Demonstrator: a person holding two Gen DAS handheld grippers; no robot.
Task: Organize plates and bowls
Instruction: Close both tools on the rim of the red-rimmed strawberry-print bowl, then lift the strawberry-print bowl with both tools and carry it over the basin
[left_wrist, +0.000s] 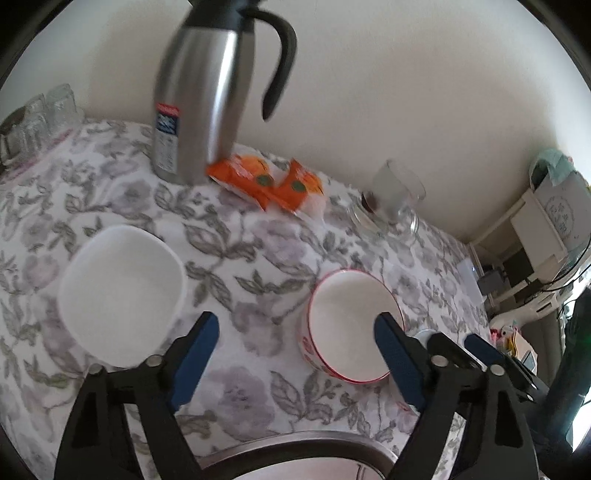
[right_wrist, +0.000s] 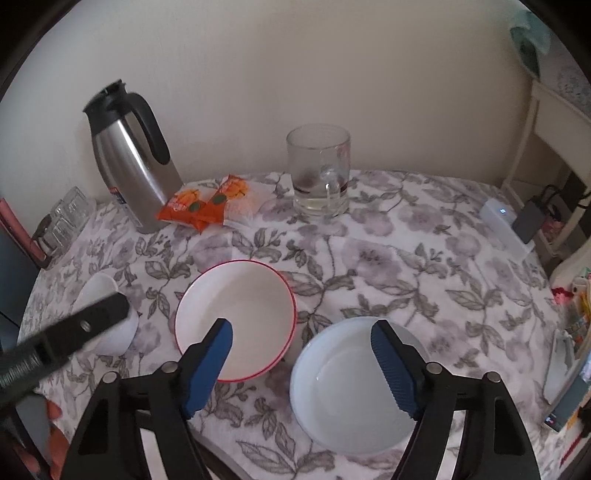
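A red-rimmed white bowl stands on the floral tablecloth. A plain white bowl stands to its left. A white deep plate lies to its right near the front edge. My left gripper is open and empty, above the cloth between the two bowls, its right finger over the red-rimmed bowl. My right gripper is open and empty, its fingers over the red-rimmed bowl and the plate. It also shows in the left wrist view.
A steel thermos jug, orange snack packets and a glass mug stand at the back. Glass jars are at the far left. A white box lies at the right edge.
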